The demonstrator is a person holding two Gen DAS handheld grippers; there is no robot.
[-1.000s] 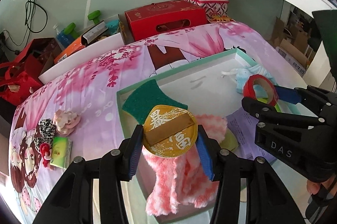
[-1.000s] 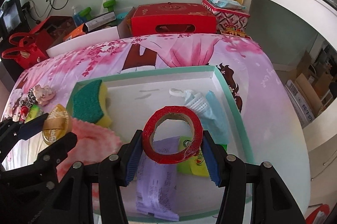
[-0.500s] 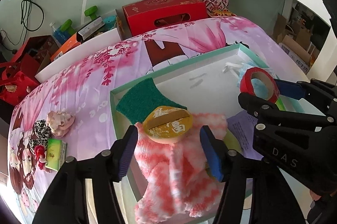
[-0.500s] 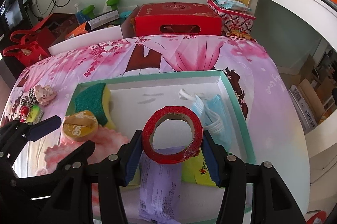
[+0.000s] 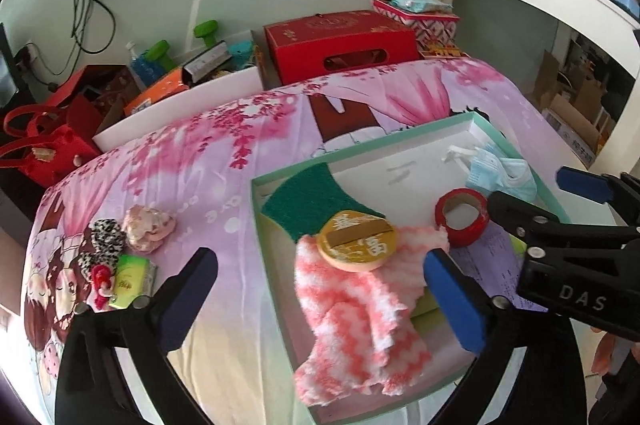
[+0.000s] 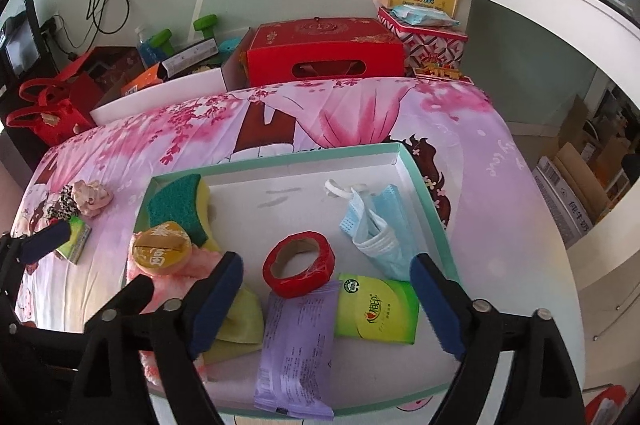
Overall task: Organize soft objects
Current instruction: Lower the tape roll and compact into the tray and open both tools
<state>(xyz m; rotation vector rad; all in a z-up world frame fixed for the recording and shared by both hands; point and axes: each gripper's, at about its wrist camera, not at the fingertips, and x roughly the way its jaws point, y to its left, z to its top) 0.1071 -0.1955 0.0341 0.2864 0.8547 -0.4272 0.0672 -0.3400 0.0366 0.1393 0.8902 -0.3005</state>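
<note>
A teal-rimmed white tray lies on the pink bedsheet. In it, a gold round cushion rests on a pink-white fluffy towel, next to a green-yellow sponge. A red tape roll lies in the tray's middle. My left gripper is open and empty above the towel. My right gripper is open and empty just behind the tape roll.
The tray also holds blue face masks, a purple packet and a green tissue pack. On the sheet at left lie scrunchies, a leopard hair tie and a small green pack. A red box stands behind the bed.
My left gripper opened and let the gold cushion drop onto the towel. My right gripper opened and left the red tape roll in the tray. Both pulled back.
</note>
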